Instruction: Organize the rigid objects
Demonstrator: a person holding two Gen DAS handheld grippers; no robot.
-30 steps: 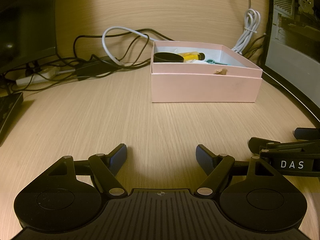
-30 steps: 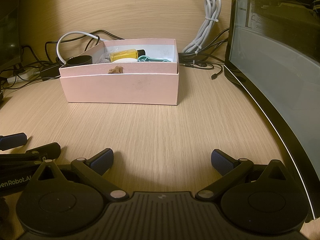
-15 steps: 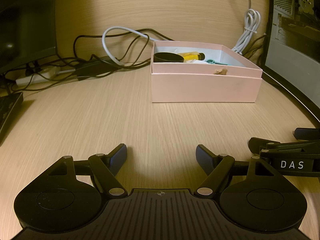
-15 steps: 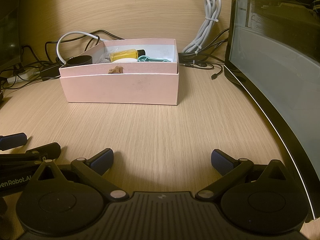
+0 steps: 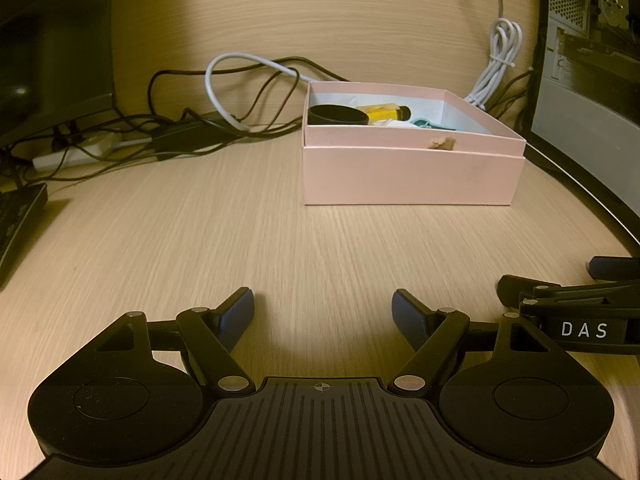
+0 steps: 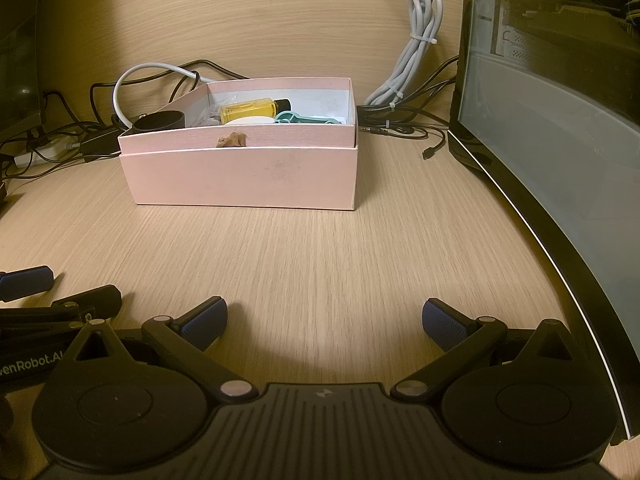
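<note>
An open pink box (image 5: 412, 176) (image 6: 244, 178) stands on the wooden desk ahead of both grippers. Inside it lie a black round container (image 5: 338, 114) (image 6: 160, 121), a yellow bottle with a black cap (image 5: 384, 112) (image 6: 252, 110), a teal tool (image 5: 432, 125) (image 6: 308, 119) and a white object (image 6: 248, 121). A brown scuff (image 6: 232, 140) marks the box's front rim. My left gripper (image 5: 323, 310) is open and empty, low over the desk. My right gripper (image 6: 324, 318) is open and empty, to the right of the left one.
A tangle of black and white cables (image 5: 224, 120) and a power strip (image 5: 68, 156) lie behind the box on the left. A bundled grey cable (image 6: 416, 48) hangs at the back. A computer case with a glass panel (image 6: 560, 128) borders the right. A dark device (image 5: 16, 216) sits far left.
</note>
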